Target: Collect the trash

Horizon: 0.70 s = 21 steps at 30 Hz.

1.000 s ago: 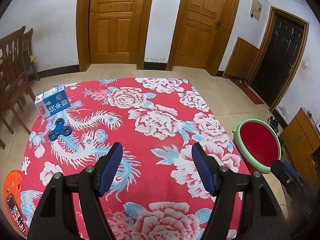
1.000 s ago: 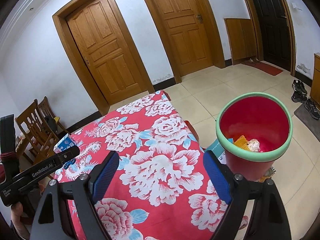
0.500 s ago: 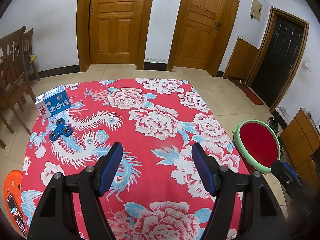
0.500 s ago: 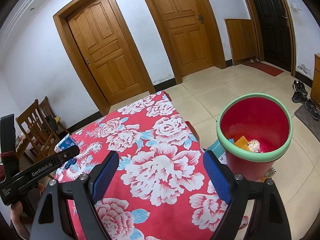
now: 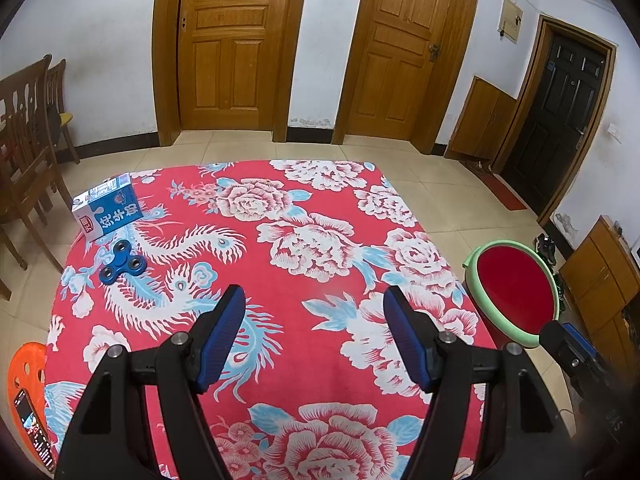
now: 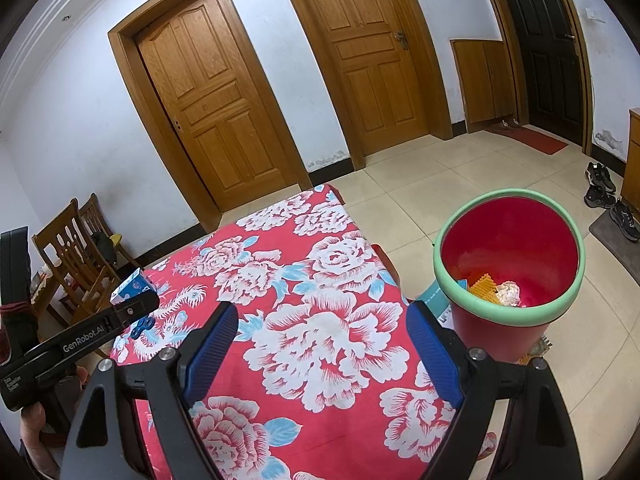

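The carton (image 5: 107, 209), a blue and white milk box lying on its side, sits at the table's far left corner, well apart from both grippers and touched by neither. The left gripper (image 5: 314, 334) hangs over the near middle of the table (image 5: 320, 280) with its jaws wide and only the flowered red cloth between the blue pads (image 5: 222, 338). The carton lies far ahead and to the left of those fingers. Just nearer than the carton, close to the left edge, lies a blue spinner (image 5: 122, 267), flat on the cloth and apart from the carton.

The right gripper (image 6: 320, 350) also stands wide, with nothing held, over the table's near right part; its right pad (image 6: 430, 354) reaches out past the right edge. In this view the carton (image 6: 134, 286) shows small at the far left corner, partly hidden behind the body of the left gripper, which crosses the lower left of the picture with a hand (image 6: 36, 420) on its grip.

Off the table's right edge, on the tiled floor, stands a red bin (image 6: 510, 264) with a pale green rim. Inside lie a yellow ridged piece (image 6: 484, 289), a crumpled white scrap (image 6: 509, 293) and a blue edge of something. The left view shows the same bin (image 5: 516, 288) beside the right edge. An orange stool (image 5: 24, 376) with a phone on it stands by the near left corner.
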Motion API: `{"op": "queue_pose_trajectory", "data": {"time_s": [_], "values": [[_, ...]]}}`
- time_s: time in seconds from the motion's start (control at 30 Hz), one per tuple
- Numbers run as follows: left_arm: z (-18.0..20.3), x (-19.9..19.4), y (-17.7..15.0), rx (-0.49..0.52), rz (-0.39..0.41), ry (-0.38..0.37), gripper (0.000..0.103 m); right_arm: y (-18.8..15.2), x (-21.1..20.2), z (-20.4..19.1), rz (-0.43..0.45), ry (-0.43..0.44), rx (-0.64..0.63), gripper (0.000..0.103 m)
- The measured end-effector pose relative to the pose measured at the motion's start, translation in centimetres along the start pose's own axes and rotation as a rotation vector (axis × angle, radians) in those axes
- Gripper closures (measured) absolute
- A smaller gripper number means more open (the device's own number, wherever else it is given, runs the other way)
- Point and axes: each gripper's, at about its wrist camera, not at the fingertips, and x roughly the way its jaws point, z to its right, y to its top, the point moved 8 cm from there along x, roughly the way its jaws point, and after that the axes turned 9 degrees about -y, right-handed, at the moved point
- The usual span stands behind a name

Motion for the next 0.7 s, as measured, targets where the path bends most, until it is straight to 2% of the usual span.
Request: {"op": "queue_pose_trajectory", "data": {"time_s": [0.7], "values": [[-0.02,-0.10,0.08,0.001,0.001,-0.001,0.032,-0.09,-0.04,-0.08,0.003,0.000,-0.002,0.015]]}}
